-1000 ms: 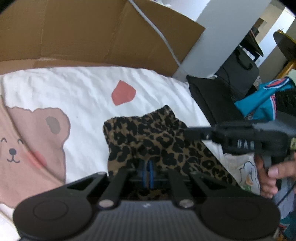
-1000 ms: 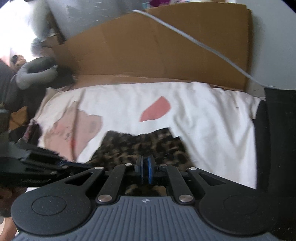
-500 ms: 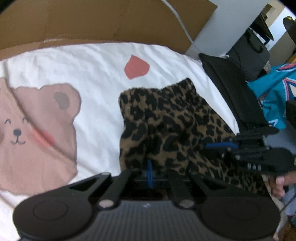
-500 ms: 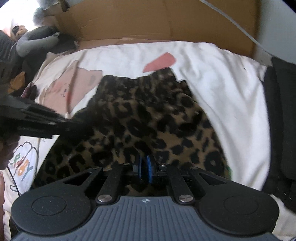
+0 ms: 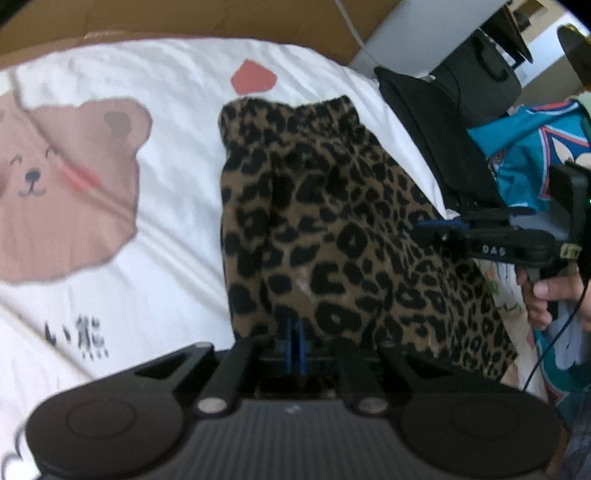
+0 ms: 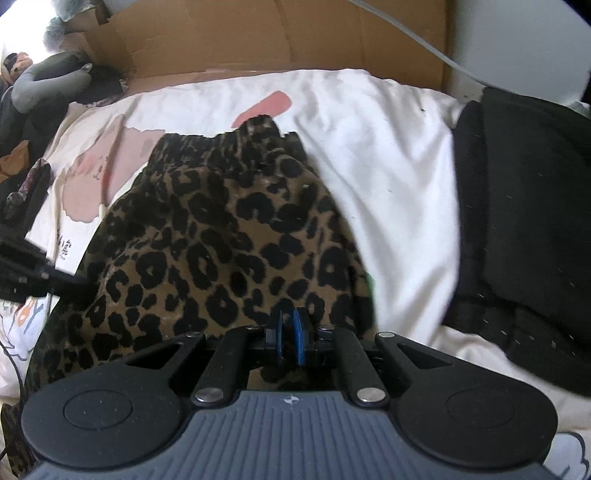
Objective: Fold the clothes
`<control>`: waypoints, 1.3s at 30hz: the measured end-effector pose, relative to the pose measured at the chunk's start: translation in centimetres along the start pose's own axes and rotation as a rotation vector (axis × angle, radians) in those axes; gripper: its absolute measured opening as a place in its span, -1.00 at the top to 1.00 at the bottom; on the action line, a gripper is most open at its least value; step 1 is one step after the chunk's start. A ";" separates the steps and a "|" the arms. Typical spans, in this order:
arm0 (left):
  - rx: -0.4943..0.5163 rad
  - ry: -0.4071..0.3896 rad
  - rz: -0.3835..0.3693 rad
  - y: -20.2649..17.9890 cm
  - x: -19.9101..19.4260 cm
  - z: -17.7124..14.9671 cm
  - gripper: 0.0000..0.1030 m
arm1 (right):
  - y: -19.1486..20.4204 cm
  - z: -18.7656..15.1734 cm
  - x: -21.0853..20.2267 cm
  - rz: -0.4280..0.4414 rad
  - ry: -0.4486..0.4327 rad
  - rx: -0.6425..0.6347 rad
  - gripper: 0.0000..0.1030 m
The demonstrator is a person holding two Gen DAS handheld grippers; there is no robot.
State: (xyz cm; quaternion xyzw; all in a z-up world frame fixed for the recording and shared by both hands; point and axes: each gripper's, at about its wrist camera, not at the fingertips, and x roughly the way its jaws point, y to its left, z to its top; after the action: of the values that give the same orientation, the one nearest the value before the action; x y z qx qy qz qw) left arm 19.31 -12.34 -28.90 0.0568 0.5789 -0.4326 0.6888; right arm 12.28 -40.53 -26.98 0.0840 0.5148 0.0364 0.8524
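The leopard-print garment (image 5: pixel 332 229) lay on a white bed sheet (image 5: pixel 177 236) printed with a brown bear face (image 5: pixel 62 184) and a red patch (image 5: pixel 254 76), its gathered waistband end pointing toward the cardboard (image 6: pixel 280 33) that stood along the far edge of the bed. The near edge of the cloth was drawn up off the sheet at two points — one by each gripper. The left gripper (image 5: pixel 294 341) had its blue fingers (image 5: pixel 301 345) pressed together on the near left part of the hem, clenched tight on the fabric. The right gripper (image 6: pixel 290 338) held the near right part; its fingers (image 6: pixel 298 339) stood slightly apart with leopard cloth pinched between them. In the left wrist view the right gripper appeared from the side at the garment's right edge, with a person's hand (image 5: pixel 554 295) around its handle. A black cushion (image 6: pixel 524 229) lay just to the right of the garment on the bed, and a teal garment (image 5: pixel 535 155) was heaped beyond it. A grey stuffed toy (image 6: pixel 48 81) rested at the far left — well apart from the leopard cloth.
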 end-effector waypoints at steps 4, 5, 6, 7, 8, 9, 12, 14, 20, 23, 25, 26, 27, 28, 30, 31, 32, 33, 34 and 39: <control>0.015 0.006 -0.021 -1.3 -0.5 -0.6 0.92 | 0.8 -0.3 -2.1 0.048 -0.031 0.022 0.73; 0.027 0.006 -0.023 -1.8 -0.6 -0.7 0.91 | 1.2 -0.4 -2.6 0.075 -0.035 0.025 0.72; 0.031 0.008 -0.025 -2.2 -0.6 -0.9 0.87 | 1.7 -0.5 -2.8 0.097 -0.031 0.023 0.70; 0.035 0.010 -0.028 -2.5 -0.6 -1.1 0.85 | 2.3 -0.7 -2.9 0.113 -0.023 0.016 0.54; 0.038 0.012 -0.031 -2.9 -0.6 -1.4 0.81 | 2.9 -1.0 -2.9 0.124 -0.009 0.000 0.42; 0.044 0.014 -0.031 -3.2 -0.6 -1.8 0.75 | 3.4 -1.3 -2.8 0.130 0.003 -0.019 0.20; 0.077 0.024 -0.002 -4.0 -0.5 -2.9 0.28 | 5.0 -2.7 -2.4 0.124 0.043 -0.102 0.10; 0.100 0.026 0.025 -4.4 -0.6 -3.7 0.18 | 5.5 -3.4 -2.3 0.116 0.067 -0.133 0.10; 0.120 0.017 0.063 -4.8 -1.7 -5.5 -0.01 | 4.1 -4.6 -2.9 0.061 0.105 -0.169 0.07; 0.096 0.020 0.065 -4.4 -2.4 -6.1 -0.02 | 2.7 -5.1 -3.4 0.037 0.114 -0.160 0.07; 0.088 0.024 0.064 -4.0 -2.8 -6.3 -0.02 | 2.2 -5.5 -3.7 0.031 0.116 -0.151 0.07; 0.087 0.025 0.066 -3.8 -3.2 -6.3 -0.01 | 2.1 -5.7 -3.8 0.028 0.118 -0.154 0.07; 0.087 0.027 0.067 -3.6 -3.5 -6.3 -0.01 | 2.0 -6.0 -3.9 0.022 0.124 -0.162 0.07; 0.077 0.024 0.074 -3.4 -3.9 -6.2 -0.01 | 1.9 -6.2 -4.0 0.015 0.130 -0.172 0.07; 0.051 0.019 0.091 -2.6 -5.1 -5.9 -0.01 | 1.9 -6.6 -4.2 0.000 0.140 -0.189 0.05; 0.044 0.014 0.098 -2.3 -5.8 -5.8 -0.01 | 1.9 -6.8 -4.4 -0.013 0.146 -0.201 0.00; 0.039 0.008 0.108 -2.1 -6.6 -5.9 -0.01 | 1.7 -7.0 -4.6 -0.024 0.151 -0.206 -0.01; 0.033 0.006 0.116 -1.9 -7.2 -6.0 -0.01 | 1.6 -7.2 -4.7 -0.034 0.156 -0.210 -0.02; 0.023 0.008 0.120 -1.7 -7.7 -6.2 -0.01 | 1.5 -7.4 -4.9 -0.044 0.161 -0.214 -0.02; -0.028 0.006 0.119 -1.2 -9.2 -8.0 -0.02 | 0.5 -8.1 -6.0 -0.103 0.176 -0.202 -0.01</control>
State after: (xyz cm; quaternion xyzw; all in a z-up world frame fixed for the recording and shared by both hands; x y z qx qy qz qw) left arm 12.93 -3.53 -23.20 0.0829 0.5827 -0.3826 0.7122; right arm 2.33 -40.07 -25.37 -0.0324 0.5850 0.0514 0.8087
